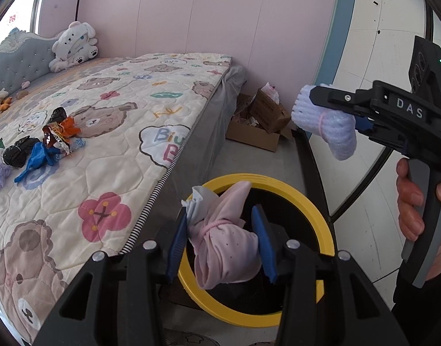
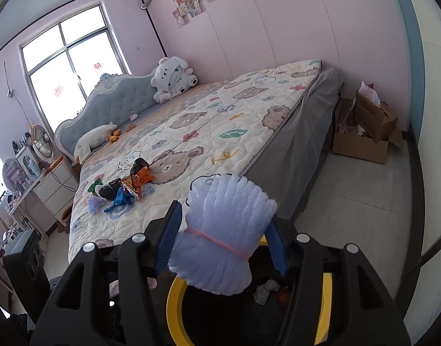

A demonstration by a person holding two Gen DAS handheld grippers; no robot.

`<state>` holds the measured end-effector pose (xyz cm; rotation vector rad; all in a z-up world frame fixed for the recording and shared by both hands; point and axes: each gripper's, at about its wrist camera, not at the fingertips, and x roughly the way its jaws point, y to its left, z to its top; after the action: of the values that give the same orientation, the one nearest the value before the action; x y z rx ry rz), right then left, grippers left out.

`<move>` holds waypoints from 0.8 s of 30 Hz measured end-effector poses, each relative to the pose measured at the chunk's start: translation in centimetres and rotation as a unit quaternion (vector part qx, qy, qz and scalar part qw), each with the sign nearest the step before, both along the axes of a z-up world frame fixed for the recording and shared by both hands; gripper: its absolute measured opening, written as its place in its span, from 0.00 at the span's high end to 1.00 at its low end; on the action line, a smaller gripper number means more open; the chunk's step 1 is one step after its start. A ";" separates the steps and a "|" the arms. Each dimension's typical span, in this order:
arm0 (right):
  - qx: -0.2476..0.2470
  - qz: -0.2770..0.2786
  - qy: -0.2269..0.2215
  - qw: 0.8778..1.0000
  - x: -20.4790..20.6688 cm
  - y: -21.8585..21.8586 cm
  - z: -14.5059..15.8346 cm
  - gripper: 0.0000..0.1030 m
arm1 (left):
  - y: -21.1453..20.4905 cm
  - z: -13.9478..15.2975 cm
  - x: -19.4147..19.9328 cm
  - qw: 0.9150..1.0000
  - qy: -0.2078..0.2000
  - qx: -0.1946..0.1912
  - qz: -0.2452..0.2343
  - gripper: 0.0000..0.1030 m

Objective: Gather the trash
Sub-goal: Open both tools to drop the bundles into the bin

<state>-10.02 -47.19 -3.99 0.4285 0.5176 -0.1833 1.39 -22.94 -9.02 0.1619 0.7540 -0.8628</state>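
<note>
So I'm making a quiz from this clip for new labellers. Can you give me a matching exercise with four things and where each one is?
Things:
1. pink bundle
2. lilac foam bundle
3. white plush toy
4. cardboard box

Places:
A. on the floor past the foot of the bed
B. in the left tool, over the yellow-rimmed bin
C. by the headboard
D. in the right tool

Pairs: 1-B, 2-D, 3-C, 4-A
</note>
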 end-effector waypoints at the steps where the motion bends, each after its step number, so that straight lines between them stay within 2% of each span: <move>1: 0.004 -0.001 0.003 1.000 0.1 -0.2 -0.3 0.48 | -0.1 -0.2 0.0 1.000 0.006 0.000 -0.002 0.59; 8: 0.021 -0.013 0.022 0.999 0.3 -0.9 -2.0 0.47 | -0.1 -0.7 0.3 1.000 0.027 -0.002 -0.005 0.59; 17: 0.016 -0.023 0.023 0.999 0.6 -0.9 -1.8 0.42 | -0.2 -0.5 -0.1 1.000 0.020 -0.005 -0.015 0.58; 20: 0.020 -0.032 0.023 0.999 0.4 -1.2 -1.9 0.40 | 0.0 -0.5 -0.1 1.000 0.019 -0.009 -0.016 0.51; 24: 0.021 -0.046 0.021 0.999 0.3 -1.7 -1.7 0.37 | 0.5 -0.1 0.0 1.000 0.017 -0.016 -0.011 0.48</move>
<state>-9.73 -48.93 -5.72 0.4903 0.5443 -0.2706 1.38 -22.39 -9.07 0.1272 0.7701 -0.9008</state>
